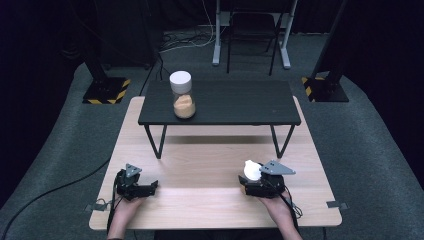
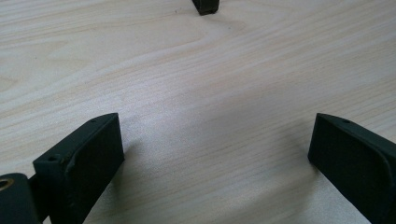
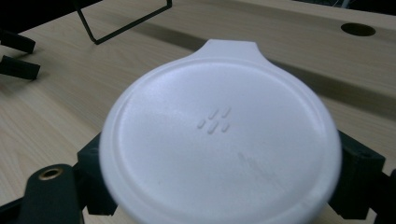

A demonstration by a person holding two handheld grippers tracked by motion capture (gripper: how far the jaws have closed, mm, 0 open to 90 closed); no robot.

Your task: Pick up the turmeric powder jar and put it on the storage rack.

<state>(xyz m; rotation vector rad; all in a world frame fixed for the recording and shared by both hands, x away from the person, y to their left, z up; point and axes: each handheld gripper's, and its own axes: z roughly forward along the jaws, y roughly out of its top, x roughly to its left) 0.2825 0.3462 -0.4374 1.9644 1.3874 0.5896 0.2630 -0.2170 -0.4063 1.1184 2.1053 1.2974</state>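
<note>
The left gripper (image 1: 151, 186) sits low over the pale wooden table (image 1: 200, 165) near its front left corner, its jaws spread wide with only bare wood grain between them; in the left gripper view nothing touches either jaw, and the foot of a black leg (image 2: 206, 6) shows further off at the top edge. The right gripper (image 1: 248, 183), toward the front right, has its jaws closed on a round white lid (image 3: 219, 149) with a small tab on its far edge. In the right gripper view the lid lies roughly flat across the jaws, which press against its left and right rims, and a cluster of small raised dots marks its middle. Well apart from both grippers, a clear jar (image 1: 183, 95) with a white cap and orange contents stands upright on the left part of a black raised shelf (image 1: 235, 102) at the table's back
</note>
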